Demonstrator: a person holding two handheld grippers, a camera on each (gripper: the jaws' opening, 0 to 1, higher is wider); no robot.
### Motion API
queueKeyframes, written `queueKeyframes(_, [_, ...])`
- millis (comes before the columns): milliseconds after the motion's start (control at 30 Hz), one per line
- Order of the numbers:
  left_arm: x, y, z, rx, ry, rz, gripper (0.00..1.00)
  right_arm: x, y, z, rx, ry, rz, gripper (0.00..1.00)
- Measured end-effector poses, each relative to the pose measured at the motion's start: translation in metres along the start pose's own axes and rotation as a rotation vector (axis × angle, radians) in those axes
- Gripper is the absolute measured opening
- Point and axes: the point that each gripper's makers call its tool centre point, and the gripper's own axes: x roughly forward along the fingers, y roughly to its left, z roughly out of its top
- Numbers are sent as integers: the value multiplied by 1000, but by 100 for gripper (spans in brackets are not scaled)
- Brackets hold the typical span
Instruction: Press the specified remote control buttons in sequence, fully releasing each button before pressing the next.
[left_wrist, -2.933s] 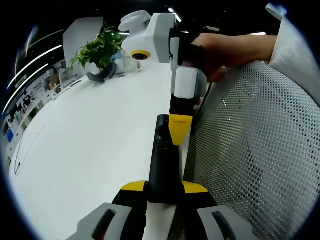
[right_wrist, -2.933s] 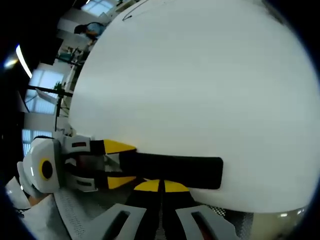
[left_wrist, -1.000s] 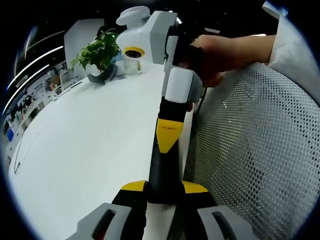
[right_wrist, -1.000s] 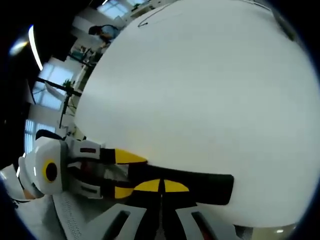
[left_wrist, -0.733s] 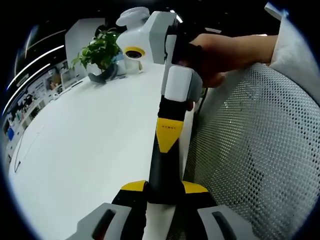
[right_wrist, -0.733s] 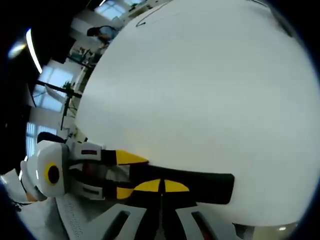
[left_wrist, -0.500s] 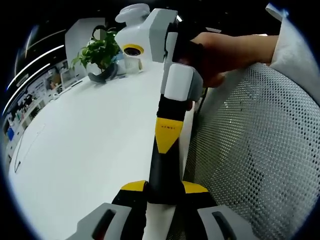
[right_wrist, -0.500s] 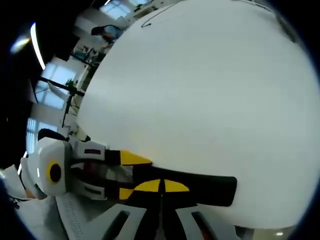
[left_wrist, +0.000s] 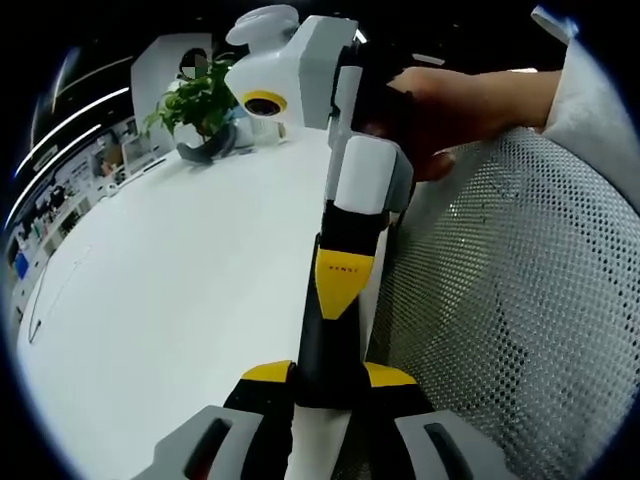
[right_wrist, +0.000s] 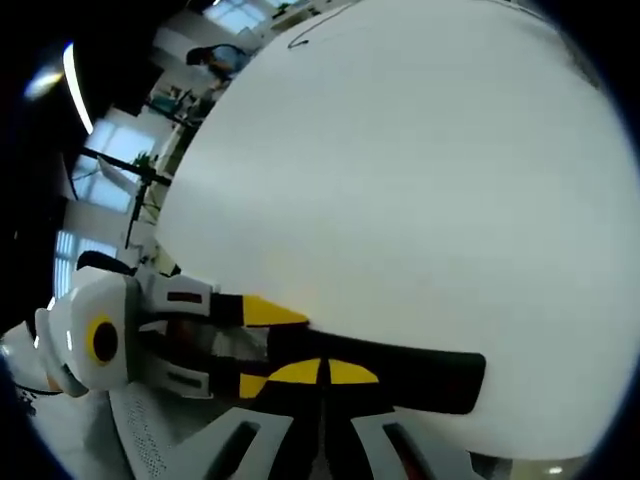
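Observation:
A black remote control juts out over the white table's edge, its near end clamped in my left gripper. My right gripper comes down from above, shut, with its yellow tip resting on the remote's top face. In the right gripper view, my right gripper has its yellow tips pressed together on the remote, which runs left to right. The left gripper grips the remote's left end there. The buttons are hidden under the tip.
A white mesh chair back stands right of the remote. A person's hand holds the right gripper. A potted plant stands at the table's far end. Office furniture and windows lie beyond the table.
The right gripper's tip has slid a little along the remote toward the left gripper. The left gripper still holds the remote in the same place.

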Motion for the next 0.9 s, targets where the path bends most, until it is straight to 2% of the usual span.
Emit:
queueKeyframes(500, [0, 0, 0, -3, -2, 5, 25, 1, -2, 1, 15, -3, 2, 0])
queueKeyframes(900, [-1, 0, 0, 0, -11, 0, 25, 1, 1, 1, -9, 6, 8, 0])
